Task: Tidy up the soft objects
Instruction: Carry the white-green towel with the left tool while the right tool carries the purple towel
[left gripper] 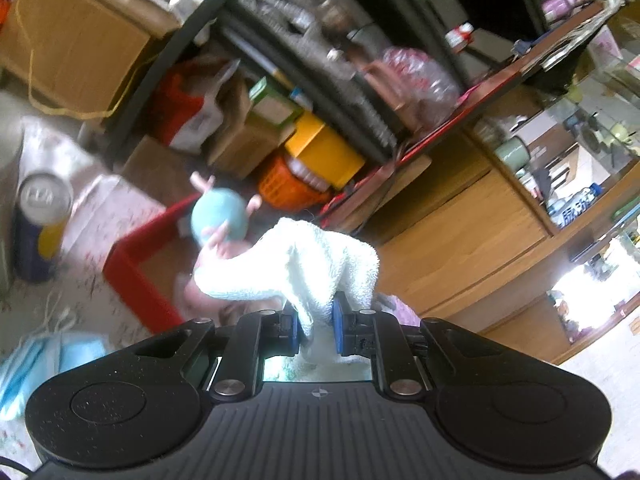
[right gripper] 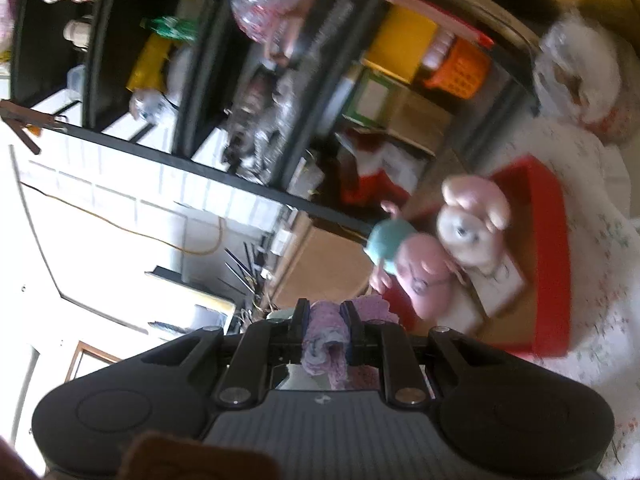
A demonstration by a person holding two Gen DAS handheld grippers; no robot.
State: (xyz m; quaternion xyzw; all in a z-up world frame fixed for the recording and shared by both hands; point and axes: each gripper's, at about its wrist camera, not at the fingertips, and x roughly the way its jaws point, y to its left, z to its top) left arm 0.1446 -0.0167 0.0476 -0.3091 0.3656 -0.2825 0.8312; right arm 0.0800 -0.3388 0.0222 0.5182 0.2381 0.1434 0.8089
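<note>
We hold the white towel (left gripper: 320,264) clamped in the left tool (left gripper: 314,328) and the purple cloth (right gripper: 326,332) clamped in the right tool (right gripper: 326,324), both lifted clear. The red box (right gripper: 552,248) lies ahead, right of the right tool. It contains plush toys: a teal one (right gripper: 386,240), a pink one (right gripper: 424,276) and a cream one (right gripper: 468,236)

Two cloths (left gripper: 320,264) (right gripper: 326,332), three plush toys (right gripper: 424,276), one tray (right gripper: 554,248).
</note>
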